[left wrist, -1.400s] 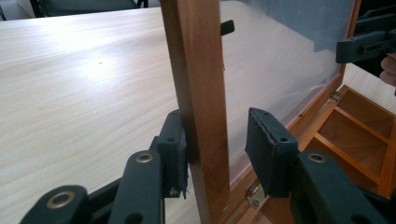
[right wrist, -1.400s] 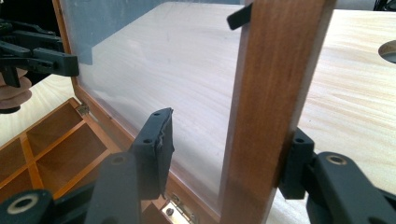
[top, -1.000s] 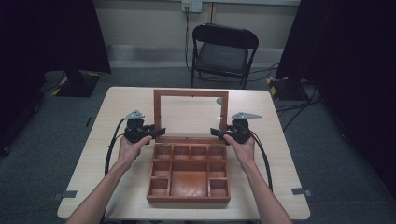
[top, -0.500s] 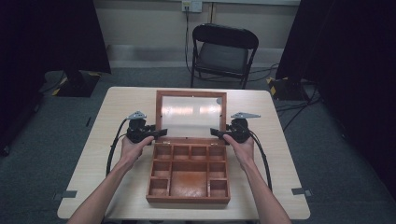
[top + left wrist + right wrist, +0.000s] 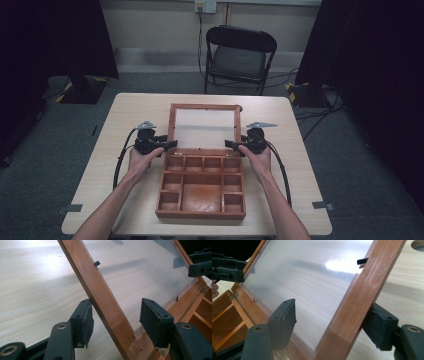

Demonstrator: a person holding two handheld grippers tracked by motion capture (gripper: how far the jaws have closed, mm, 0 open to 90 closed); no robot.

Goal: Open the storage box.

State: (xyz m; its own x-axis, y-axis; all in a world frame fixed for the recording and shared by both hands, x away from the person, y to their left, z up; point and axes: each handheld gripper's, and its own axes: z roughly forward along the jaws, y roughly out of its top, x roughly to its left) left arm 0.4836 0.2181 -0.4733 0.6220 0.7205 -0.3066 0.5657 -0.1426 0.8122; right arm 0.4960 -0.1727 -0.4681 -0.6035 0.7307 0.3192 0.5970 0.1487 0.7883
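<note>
Wooden box (image 5: 201,186) sits at the near edge of the tabletop (image 5: 105,165), roughly midway between its side edges, its tray of small compartments around one larger middle well holding nothing that can be made out. Behind it the glazed lid (image 5: 205,128) lies swung back toward the far edge. The left hand-held gripper (image 5: 170,145) straddles the lid's left frame rail, the right hand-held gripper (image 5: 231,144) its right rail; both sets of jaws have just been opening and stand spread, the rail between them, one pad of each just at the wood.
</note>
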